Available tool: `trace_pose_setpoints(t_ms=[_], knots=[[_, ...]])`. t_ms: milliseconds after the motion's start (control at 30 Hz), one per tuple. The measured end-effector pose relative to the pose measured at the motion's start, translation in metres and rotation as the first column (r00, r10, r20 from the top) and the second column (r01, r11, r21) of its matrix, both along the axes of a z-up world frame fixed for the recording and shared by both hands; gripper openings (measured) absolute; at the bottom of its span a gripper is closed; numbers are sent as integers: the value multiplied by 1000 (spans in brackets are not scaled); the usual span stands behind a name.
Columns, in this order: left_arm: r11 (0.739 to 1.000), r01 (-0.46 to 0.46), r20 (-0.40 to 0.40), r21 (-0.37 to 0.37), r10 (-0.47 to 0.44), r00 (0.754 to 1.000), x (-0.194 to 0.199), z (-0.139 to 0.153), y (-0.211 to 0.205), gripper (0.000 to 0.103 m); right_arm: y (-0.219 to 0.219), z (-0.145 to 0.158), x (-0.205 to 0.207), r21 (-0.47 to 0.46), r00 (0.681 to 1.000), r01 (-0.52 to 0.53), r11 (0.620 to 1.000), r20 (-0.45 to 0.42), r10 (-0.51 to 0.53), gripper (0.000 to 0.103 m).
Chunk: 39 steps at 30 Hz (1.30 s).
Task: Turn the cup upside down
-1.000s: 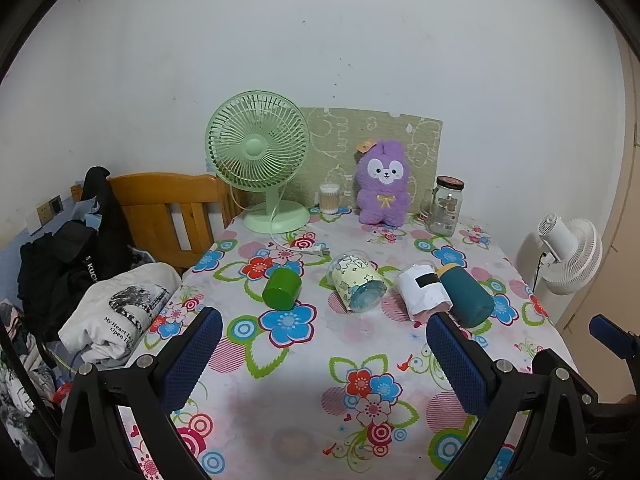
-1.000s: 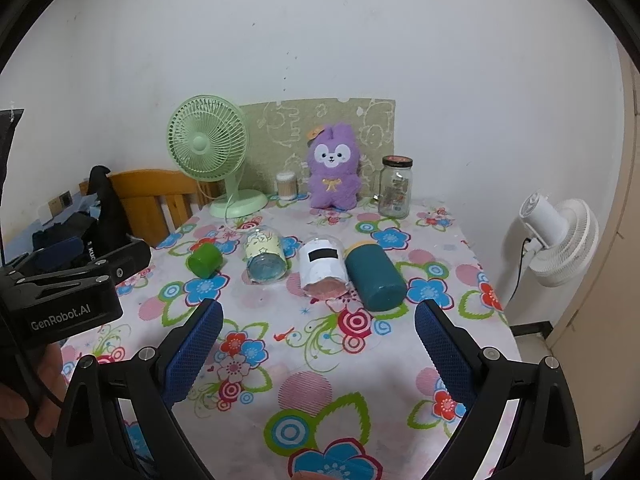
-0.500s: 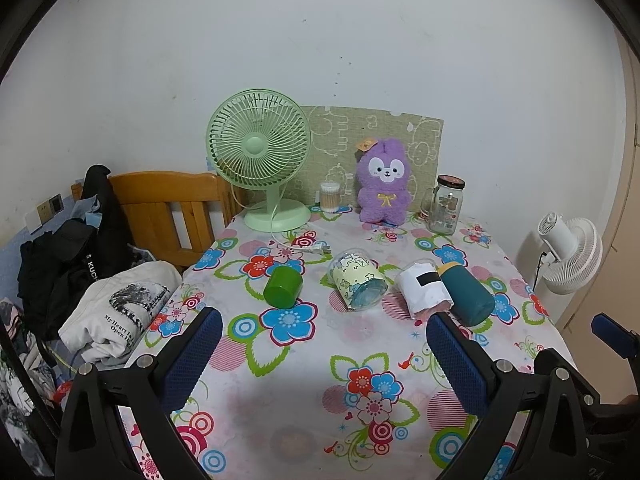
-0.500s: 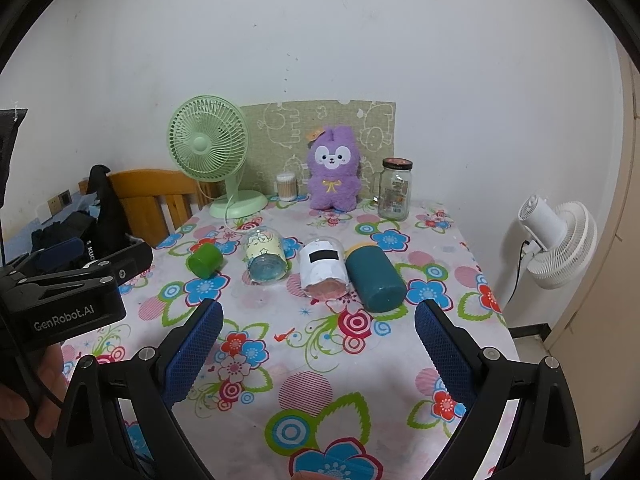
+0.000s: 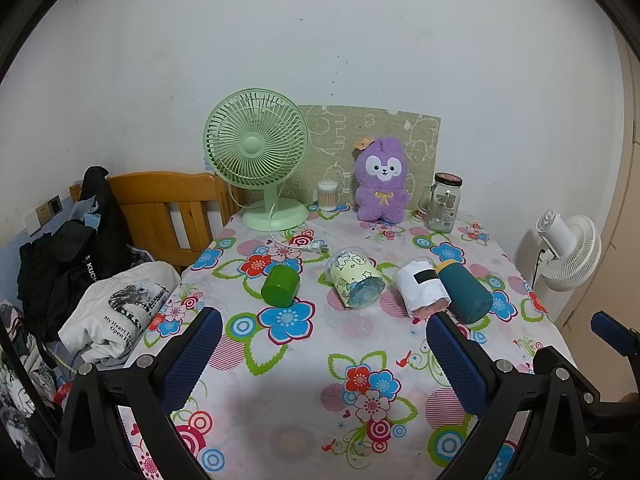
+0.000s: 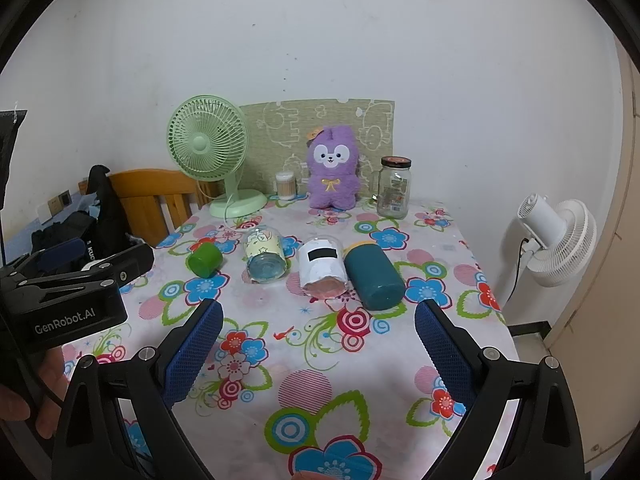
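My left gripper gapes wide, holding nothing. At its 12 o'clock four cups lie on their sides: green cup, star-patterned cup, white cup, teal cup. My right gripper is likewise spread, unladen.

green cup, teal cup, purple plush (floral tablecloth)

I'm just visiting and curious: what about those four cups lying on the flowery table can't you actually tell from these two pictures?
- Green cup: its mouth faces away in both views.
- Dark teal cup: only its closed end and side show; the opening is hidden behind its body.
- White cup: its black label is too small to read.
- Glass jar: contents too small to identify.
- Table: near edge cut off by both pictures' lower edge.
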<state>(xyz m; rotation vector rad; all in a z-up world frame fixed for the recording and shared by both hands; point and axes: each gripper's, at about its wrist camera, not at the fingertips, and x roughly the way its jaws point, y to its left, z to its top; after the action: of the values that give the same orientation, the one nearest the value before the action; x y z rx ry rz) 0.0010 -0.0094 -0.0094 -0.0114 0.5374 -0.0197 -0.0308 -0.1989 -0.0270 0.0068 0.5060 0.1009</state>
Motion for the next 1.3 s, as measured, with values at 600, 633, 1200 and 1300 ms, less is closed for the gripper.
trace_pose_setpoints(t_ms=[600, 633, 1200, 1300], knots=[[1000, 5, -7, 3, -5, 1000, 0, -2, -1, 103, -1, -1, 2, 6, 1000, 2, 1000, -10, -2, 98], [1000, 5, -9, 4, -5, 1000, 0, -3, -2, 103, -1, -1, 2, 7, 1000, 2, 1000, -12, -2, 98], [1000, 30, -90, 7, -29, 996, 41, -15, -2, 103, 1, -11, 39, 13, 998, 1, 1000, -66, 0, 98], [999, 41, -105, 13, -39, 994, 55, -18, -4, 103, 3, -12, 56, 0, 997, -6, 1000, -76, 6, 98]])
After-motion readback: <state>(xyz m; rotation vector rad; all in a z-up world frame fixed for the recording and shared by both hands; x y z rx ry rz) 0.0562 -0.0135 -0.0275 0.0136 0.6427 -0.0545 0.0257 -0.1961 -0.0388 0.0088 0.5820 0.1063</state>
